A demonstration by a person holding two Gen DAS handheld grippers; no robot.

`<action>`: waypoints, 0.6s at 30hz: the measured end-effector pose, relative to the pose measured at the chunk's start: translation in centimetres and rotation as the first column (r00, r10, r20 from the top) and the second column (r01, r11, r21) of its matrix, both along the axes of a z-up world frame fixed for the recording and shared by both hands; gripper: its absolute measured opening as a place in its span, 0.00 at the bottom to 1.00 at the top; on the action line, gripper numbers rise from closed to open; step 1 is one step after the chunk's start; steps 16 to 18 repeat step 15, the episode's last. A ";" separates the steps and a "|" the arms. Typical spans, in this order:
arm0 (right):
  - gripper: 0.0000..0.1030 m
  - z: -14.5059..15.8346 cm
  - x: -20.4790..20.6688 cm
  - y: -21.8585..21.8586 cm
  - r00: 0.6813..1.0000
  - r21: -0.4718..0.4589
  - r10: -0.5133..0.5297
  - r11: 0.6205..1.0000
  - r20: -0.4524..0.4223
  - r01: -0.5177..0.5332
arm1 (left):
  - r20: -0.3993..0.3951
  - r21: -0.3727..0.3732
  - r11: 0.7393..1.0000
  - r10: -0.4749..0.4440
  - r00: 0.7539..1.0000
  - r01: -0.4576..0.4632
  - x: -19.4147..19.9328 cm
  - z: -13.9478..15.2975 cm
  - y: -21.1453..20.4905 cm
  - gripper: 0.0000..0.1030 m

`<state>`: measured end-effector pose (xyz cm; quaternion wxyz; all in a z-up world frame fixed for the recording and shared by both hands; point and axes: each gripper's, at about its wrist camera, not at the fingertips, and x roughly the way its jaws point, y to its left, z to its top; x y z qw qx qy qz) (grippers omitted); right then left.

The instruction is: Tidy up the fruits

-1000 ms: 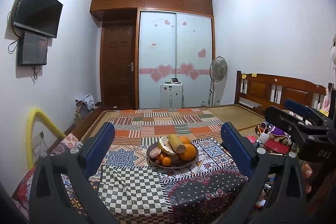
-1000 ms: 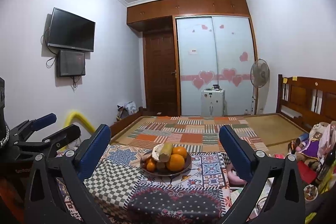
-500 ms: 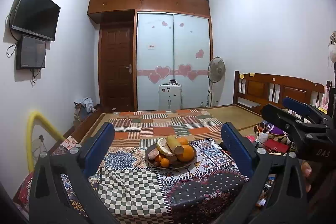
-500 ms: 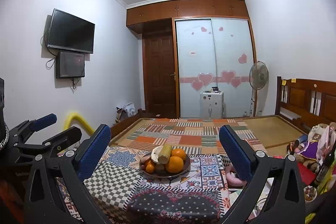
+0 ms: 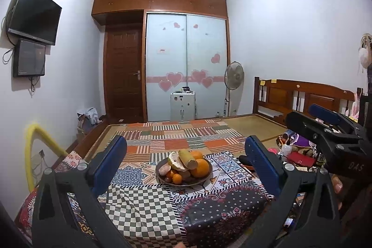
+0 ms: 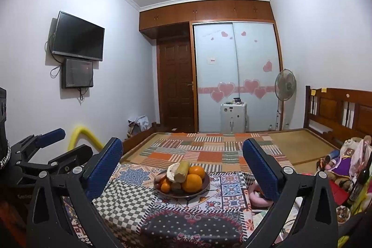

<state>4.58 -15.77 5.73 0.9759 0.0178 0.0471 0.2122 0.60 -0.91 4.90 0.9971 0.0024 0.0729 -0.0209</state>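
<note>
left gripper [image 5: 184, 165]: jaws spread wide, blue pads facing each other, nothing between them; held level, pointing forward. right gripper [image 6: 182, 167]: jaws likewise wide apart and empty, level, pointing forward. the two sit side by side, each visible at the edge of the other's view. fingertips of a hand [image 5: 337, 187] show behind the right gripper's body.

White walls, wall-mounted TV [image 5: 34, 13], wooden door [image 5: 123, 73], patchwork-covered bed [image 5: 186, 131]
</note>
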 end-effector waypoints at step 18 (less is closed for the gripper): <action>1.00 0.2 0.0 -0.1 1.000 -0.002 -0.006 1.000 -0.002 0.006 | -0.005 -0.003 1.000 -0.008 1.000 0.008 -0.2 -0.1 -0.3 1.00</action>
